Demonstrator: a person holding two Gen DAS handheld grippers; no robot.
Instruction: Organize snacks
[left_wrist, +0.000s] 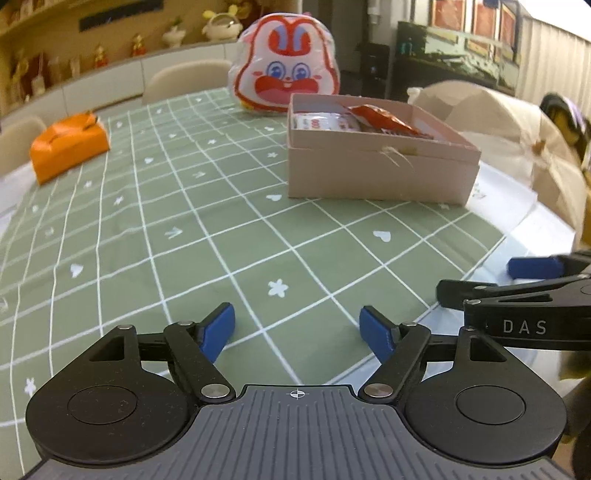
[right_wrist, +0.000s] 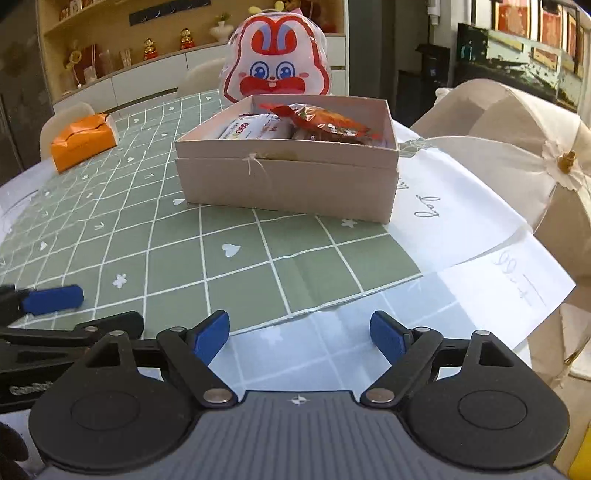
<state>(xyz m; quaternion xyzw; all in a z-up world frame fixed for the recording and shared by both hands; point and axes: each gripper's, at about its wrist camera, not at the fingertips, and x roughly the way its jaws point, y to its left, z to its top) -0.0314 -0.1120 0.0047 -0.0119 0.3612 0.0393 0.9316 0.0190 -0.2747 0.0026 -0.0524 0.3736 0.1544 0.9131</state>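
I see my left tongs (left_wrist: 297, 332) at the bottom of the left view, wide open, with nothing between the blue pads (left_wrist: 218, 332). My right tongs (right_wrist: 299, 338) sit at the bottom of the right view, also wide open and holding nothing. Each one pokes into the other's view at the side.

Both hang over the desk (left_wrist: 177, 236) with its green checked cloth. The box (right_wrist: 288, 184) stands in the middle of the right view, and to the upper right in the left view. Its top is open. Inside lie a white snack pack (right_wrist: 255, 127) on the left and a red snack bag (right_wrist: 325, 120) on the right.

Behind the box stands a bunny bag (right_wrist: 277, 66). An orange pack (left_wrist: 68, 146) lies far off at the left of the desk.
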